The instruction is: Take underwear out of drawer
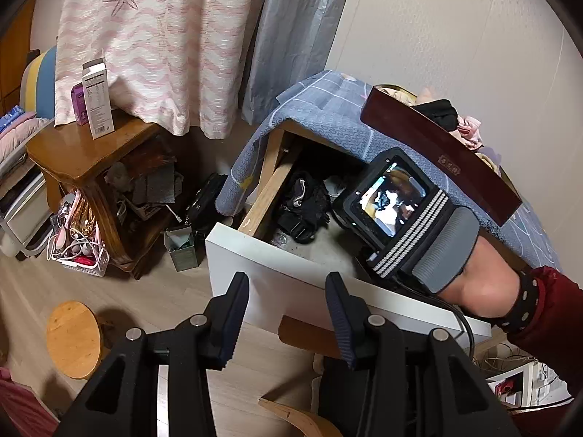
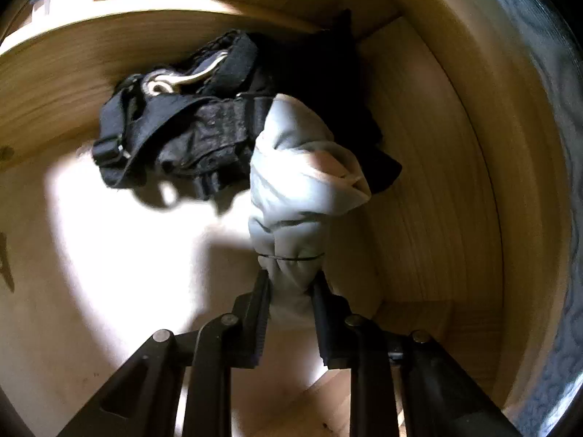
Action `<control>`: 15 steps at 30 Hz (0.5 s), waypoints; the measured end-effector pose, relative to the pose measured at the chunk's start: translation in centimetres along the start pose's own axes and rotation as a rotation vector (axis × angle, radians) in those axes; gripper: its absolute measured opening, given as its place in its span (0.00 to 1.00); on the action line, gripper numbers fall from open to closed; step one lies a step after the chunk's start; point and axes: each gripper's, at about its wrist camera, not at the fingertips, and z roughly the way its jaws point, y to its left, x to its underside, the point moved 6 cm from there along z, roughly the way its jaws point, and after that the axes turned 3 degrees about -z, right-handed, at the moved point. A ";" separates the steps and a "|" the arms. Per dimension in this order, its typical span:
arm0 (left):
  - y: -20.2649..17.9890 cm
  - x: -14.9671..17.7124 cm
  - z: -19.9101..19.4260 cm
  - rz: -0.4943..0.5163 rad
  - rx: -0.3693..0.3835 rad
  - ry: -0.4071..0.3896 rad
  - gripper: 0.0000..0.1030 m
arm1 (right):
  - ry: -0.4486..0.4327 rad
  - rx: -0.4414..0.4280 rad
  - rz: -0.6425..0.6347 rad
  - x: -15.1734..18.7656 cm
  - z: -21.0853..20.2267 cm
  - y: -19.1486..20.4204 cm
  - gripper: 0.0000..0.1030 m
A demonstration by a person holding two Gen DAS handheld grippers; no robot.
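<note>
Between my right gripper's (image 2: 291, 284) fingers, angled down into the drawer (image 2: 455, 182), one pale grey garment (image 2: 291, 182) sits clamped; my left gripper (image 1: 288, 302) hangs apart, empty.

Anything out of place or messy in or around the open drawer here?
Yes. The black underwear lies bunched in a tangle against the drawer wall instead of folded. The right gripper pinches a pale grey garment. Nothing looks damaged or spilled.

Left view is evenly lit and sharp — fisheye bends its edges. Right view is dim, with a blown-out patch on the drawer floor (image 2: 120, 255) and soft blur.
</note>
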 end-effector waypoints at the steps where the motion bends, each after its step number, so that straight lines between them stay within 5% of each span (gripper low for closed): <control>1: 0.0 0.0 0.0 0.000 0.001 0.001 0.42 | -0.001 -0.011 -0.001 0.1 -0.3 0.1 0.21; 11: -0.5 0.0 0.1 0.006 0.001 -0.003 0.42 | -0.023 -0.095 -0.023 3.1 -3.9 1.1 0.21; 15: -0.6 0.1 0.0 0.009 0.000 -0.002 0.42 | -0.074 -0.021 -0.053 4.2 -7.6 0.5 0.19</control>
